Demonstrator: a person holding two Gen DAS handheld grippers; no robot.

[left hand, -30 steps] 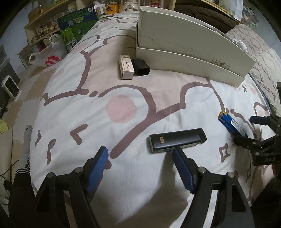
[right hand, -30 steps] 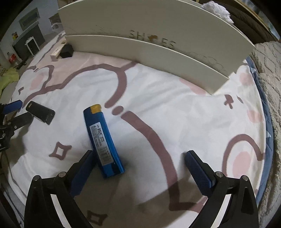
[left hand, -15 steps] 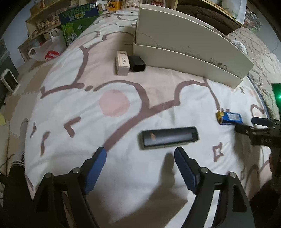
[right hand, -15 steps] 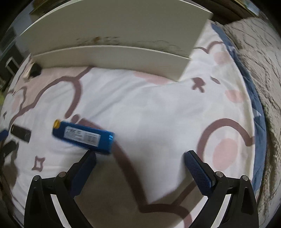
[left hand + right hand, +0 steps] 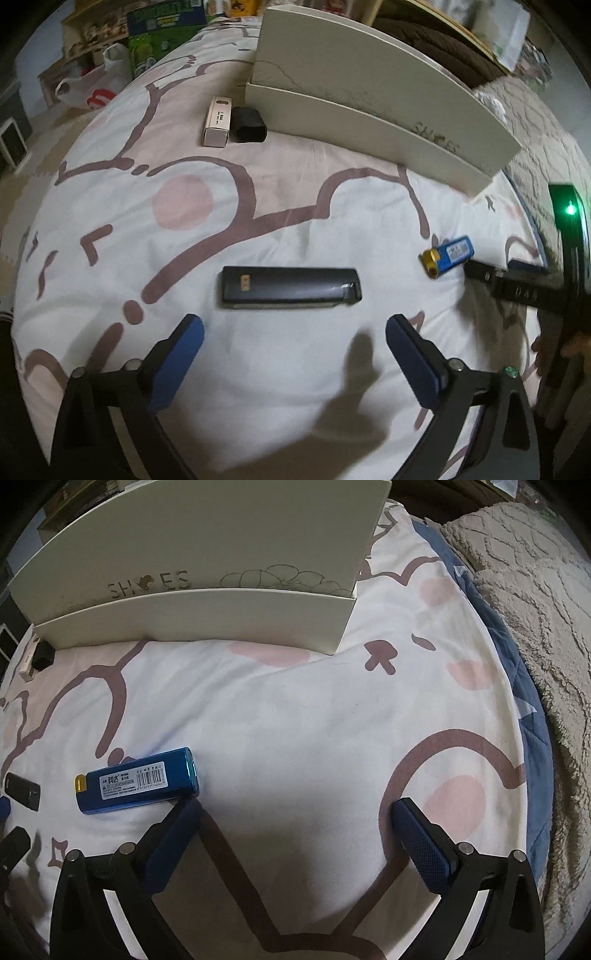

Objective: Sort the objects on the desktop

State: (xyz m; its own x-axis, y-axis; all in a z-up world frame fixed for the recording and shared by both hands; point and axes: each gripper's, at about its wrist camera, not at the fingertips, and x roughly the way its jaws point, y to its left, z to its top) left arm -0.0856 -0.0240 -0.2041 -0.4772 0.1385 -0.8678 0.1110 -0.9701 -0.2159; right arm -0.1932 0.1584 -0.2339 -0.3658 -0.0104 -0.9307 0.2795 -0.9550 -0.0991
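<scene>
A long black lighter [image 5: 291,286] lies flat on the patterned white bedsheet, just beyond my left gripper [image 5: 293,334], whose jaws are opening wide with nothing between them. A blue lighter with a gold cap [image 5: 137,781] lies on the sheet at the tip of my right gripper's left finger [image 5: 177,827]; whether they touch I cannot tell. My right gripper [image 5: 295,812] stands open over bare sheet. The blue lighter [image 5: 447,255] and the right gripper's fingers [image 5: 487,274] also show at the right of the left wrist view. A cream shoe box [image 5: 369,96] stands behind.
A beige small box [image 5: 217,121] and a black small case [image 5: 248,124] lie by the shoe box's left end. A grey knitted blanket [image 5: 535,602] borders the sheet on the right. Shelves, a green carton [image 5: 162,33] and a plastic bag [image 5: 92,86] stand beyond the bed.
My left gripper's jaws have spread much wider behind the black lighter. The blue lighter has swung from pointing away to lying crosswise left of my right gripper, which rolled and shifted.
</scene>
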